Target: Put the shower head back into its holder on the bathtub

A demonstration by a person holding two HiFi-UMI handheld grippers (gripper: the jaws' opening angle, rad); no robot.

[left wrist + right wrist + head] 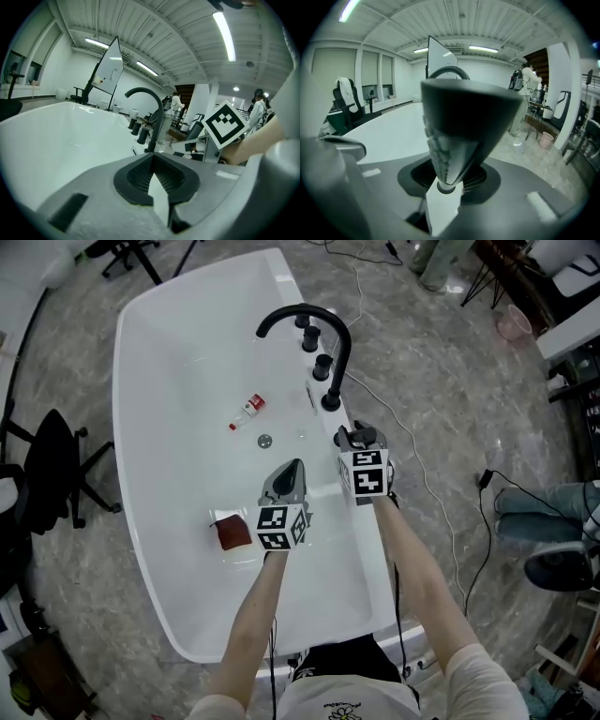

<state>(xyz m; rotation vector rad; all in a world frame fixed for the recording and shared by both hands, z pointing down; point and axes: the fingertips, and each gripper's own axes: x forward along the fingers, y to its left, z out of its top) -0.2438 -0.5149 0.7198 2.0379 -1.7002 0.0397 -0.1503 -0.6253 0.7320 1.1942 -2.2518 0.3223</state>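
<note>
The white bathtub [141,362] is filling the middle of the head view. It's holding a small red-and-white bottle [249,407] just above-left of the drain [265,440], plus a brown square pad [231,533] lower down, just left of the left gripper [292,467]. The black faucet [309,315] is arching over the rim at upper right.

Only the head view is showing those tub contents. Only the right gripper view is showing the black shower head [468,117] up close, widening away from the jaws & filling centre frame.

The right gripper [449,180] is sitting over the tub's right rim, just below the faucet base, w/ jaws partway spread & pinching the shower head's narrow end. The left gripper is hovering over the tub's middle, jaws pressed together, nothing between them.
</note>
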